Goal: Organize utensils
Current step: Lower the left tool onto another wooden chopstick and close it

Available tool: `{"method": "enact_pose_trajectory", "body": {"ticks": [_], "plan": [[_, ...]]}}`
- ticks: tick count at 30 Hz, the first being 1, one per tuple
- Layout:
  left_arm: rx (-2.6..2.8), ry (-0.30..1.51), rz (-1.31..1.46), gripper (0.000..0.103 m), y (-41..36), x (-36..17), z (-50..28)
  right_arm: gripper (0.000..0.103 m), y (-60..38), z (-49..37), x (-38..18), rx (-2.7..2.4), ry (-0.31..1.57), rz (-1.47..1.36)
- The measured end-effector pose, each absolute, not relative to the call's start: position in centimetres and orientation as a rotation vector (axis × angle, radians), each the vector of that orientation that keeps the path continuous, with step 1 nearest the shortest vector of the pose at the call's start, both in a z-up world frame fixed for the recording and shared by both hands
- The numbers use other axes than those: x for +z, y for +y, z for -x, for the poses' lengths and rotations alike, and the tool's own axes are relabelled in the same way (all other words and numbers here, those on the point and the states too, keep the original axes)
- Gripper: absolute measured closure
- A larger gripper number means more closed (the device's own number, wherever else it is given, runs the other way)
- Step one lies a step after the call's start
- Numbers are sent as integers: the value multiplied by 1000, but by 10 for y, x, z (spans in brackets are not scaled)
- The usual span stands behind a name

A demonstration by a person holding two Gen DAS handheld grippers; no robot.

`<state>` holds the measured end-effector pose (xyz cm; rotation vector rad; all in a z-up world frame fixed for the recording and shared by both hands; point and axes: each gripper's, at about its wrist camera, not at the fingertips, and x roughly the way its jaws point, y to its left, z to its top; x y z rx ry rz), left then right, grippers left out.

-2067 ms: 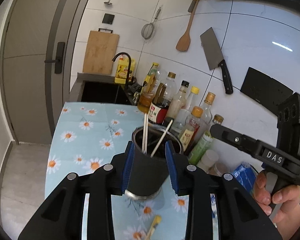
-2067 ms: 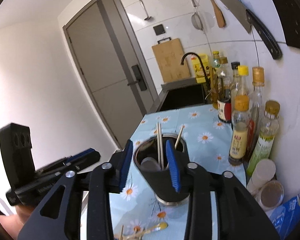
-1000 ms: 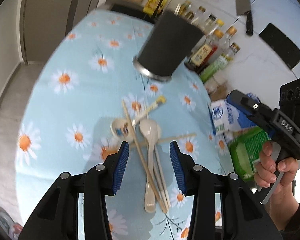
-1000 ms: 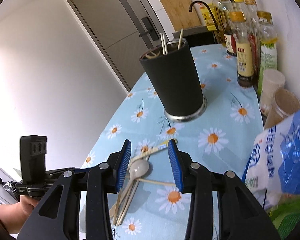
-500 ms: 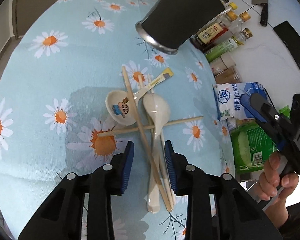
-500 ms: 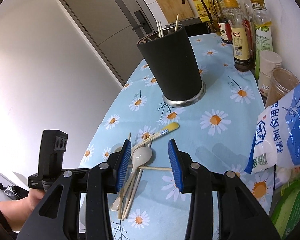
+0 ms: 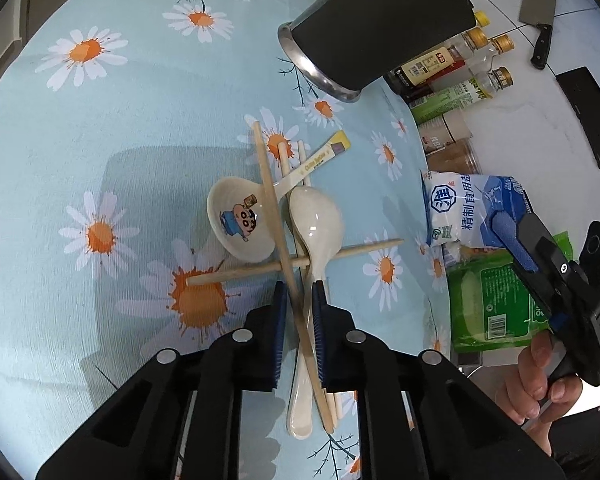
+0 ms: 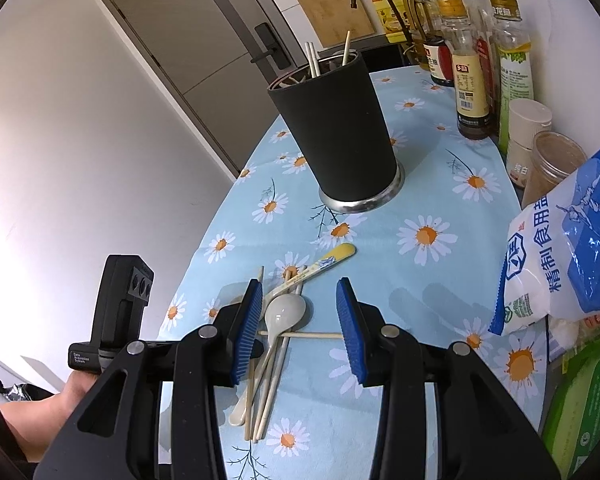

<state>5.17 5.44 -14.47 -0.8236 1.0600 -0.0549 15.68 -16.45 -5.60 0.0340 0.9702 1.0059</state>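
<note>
Daisy cloth covers the bench (image 7: pixel 112 128). My left hand-held gripper (image 7: pixel 299 322) pinches a chopstick (image 7: pixel 272 210) at the frame's middle; my right hand-held gripper (image 8: pixel 298 330) is spread above the white spoon (image 8: pixel 285 312).

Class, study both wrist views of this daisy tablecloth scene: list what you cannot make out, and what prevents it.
1. Left wrist view: which utensil the left hand-held gripper pinches; crossed wooden chopsticks and the plain white ceramic spoon overlap between its pads.
2. Left wrist view: inside of the black cylindrical utensil holder; its side faces the camera.
3. Right wrist view: cartoon-printed white spoon; its bowl sits behind the right hand-held gripper.
</note>
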Motion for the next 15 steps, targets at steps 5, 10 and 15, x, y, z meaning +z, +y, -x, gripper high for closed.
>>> {"method": "enact_pose_trajectory", "body": {"ticks": [5, 10, 15], "plan": [[-57, 1068, 827, 97, 55, -146, -53, 64, -164, -155, -58, 1002, 979, -25], [-58, 1066, 831, 98, 56, -146, -53, 64, -162, -155, -60, 1002, 995, -32], [-68, 1051, 838, 99, 59, -142, -50, 64, -157, -154, -62, 1009, 1011, -33]]}}
